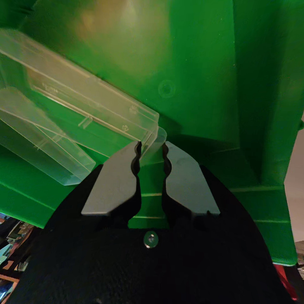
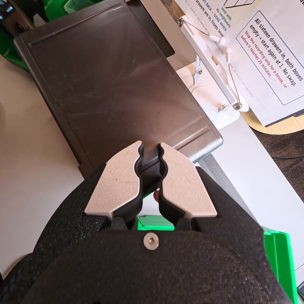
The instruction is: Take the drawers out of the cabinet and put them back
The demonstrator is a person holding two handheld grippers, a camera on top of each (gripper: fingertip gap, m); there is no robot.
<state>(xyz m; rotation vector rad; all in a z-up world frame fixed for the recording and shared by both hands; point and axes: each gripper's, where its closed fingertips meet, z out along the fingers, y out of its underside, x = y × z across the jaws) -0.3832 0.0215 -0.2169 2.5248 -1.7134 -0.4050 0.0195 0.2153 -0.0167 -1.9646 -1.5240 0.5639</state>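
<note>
In the left wrist view my left gripper [image 1: 152, 144] is shut on the front handle tab of a clear plastic drawer [image 1: 92, 92]. It holds the drawer tilted inside a green bin [image 1: 205, 65]. A second clear drawer [image 1: 41, 139] lies in the bin, lower left. In the right wrist view my right gripper [image 2: 150, 145] sits at the near edge of the dark grey cabinet [image 2: 115, 82]. Its jaws stand a narrow gap apart with the cabinet's edge between them. The cabinet's drawer fronts are hidden.
The cabinet stands on a white table [image 2: 32, 148]. A printed sheet on a white stand [image 2: 271, 49] is at the right. A green bin [image 2: 279, 263] is at the lower right, and more green parts [image 2: 54, 11] lie beyond the cabinet.
</note>
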